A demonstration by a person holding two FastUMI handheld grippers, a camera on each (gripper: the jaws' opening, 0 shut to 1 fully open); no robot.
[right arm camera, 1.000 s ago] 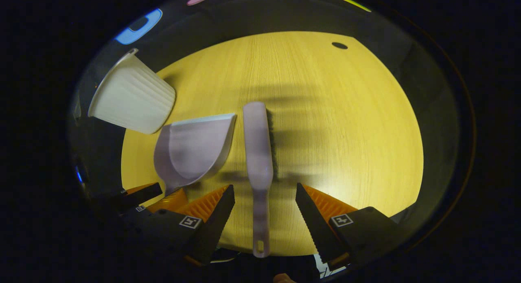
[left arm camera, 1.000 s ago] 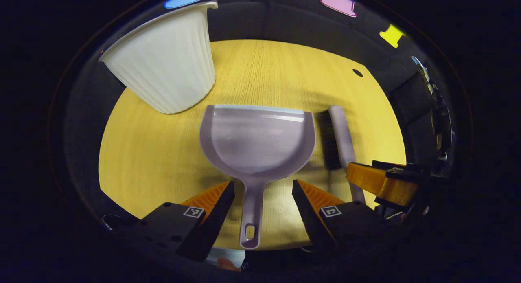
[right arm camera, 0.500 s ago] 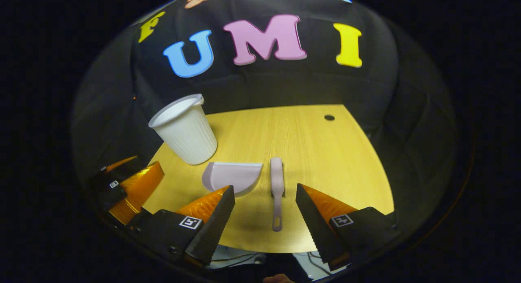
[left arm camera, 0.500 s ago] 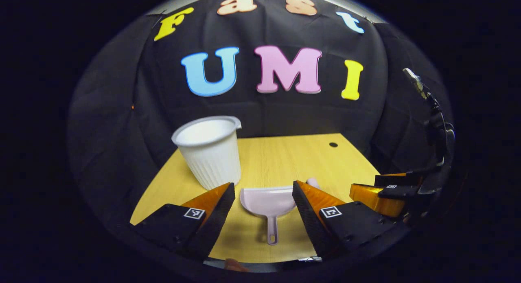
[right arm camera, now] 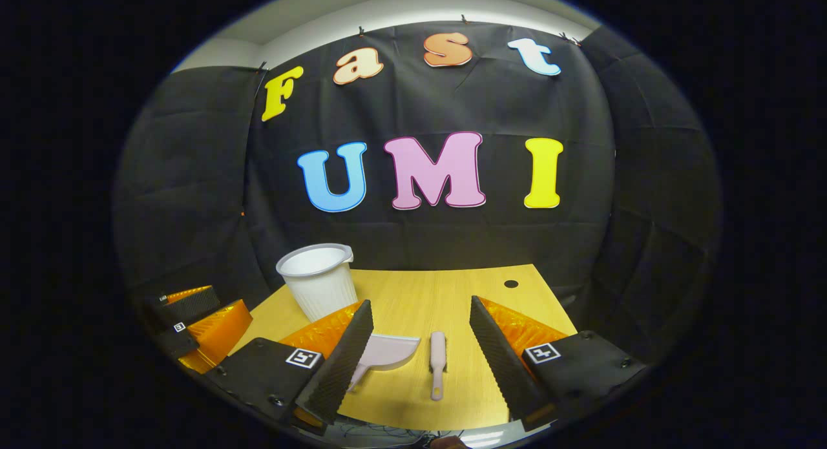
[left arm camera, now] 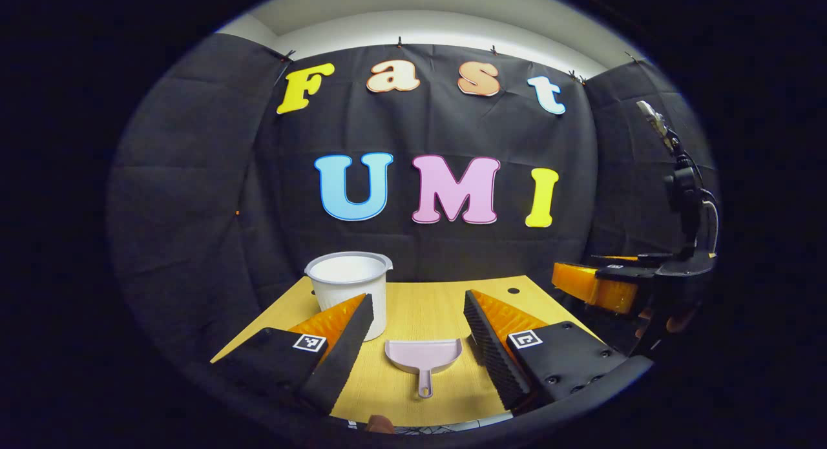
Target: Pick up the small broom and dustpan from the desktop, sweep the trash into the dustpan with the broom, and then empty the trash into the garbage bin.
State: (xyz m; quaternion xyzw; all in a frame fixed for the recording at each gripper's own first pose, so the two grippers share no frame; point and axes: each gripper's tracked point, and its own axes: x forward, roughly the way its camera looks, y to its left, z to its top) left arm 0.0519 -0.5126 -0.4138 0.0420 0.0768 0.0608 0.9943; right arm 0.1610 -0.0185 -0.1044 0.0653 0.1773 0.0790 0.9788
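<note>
A pale lilac dustpan (left arm camera: 423, 356) lies flat on the yellow wooden desktop (left arm camera: 420, 307), its handle toward me. It sits well beyond and below my left gripper (left arm camera: 418, 316), which is open and empty. In the right gripper view the dustpan (right arm camera: 387, 352) lies left of a small lilac broom (right arm camera: 438, 358), handle toward me. My right gripper (right arm camera: 421, 323) is open, held back above the desk edge, with the broom seen between its fingers. A white ribbed bin (left arm camera: 349, 287) stands upright at the back left, and shows as the bin (right arm camera: 318, 278) in the right gripper view.
The right gripper (left arm camera: 607, 287) shows at the right in the left gripper view, and the left gripper (right arm camera: 200, 323) at the lower left in the right gripper view. A small dark hole (right arm camera: 511, 283) marks the desk's far right. Black cloth walls surround the desk.
Both grippers have pulled back and tilted up from close over the dustpan and broom. The tools now look small and far, and the booth wall has come into sight. Both stayed open.
</note>
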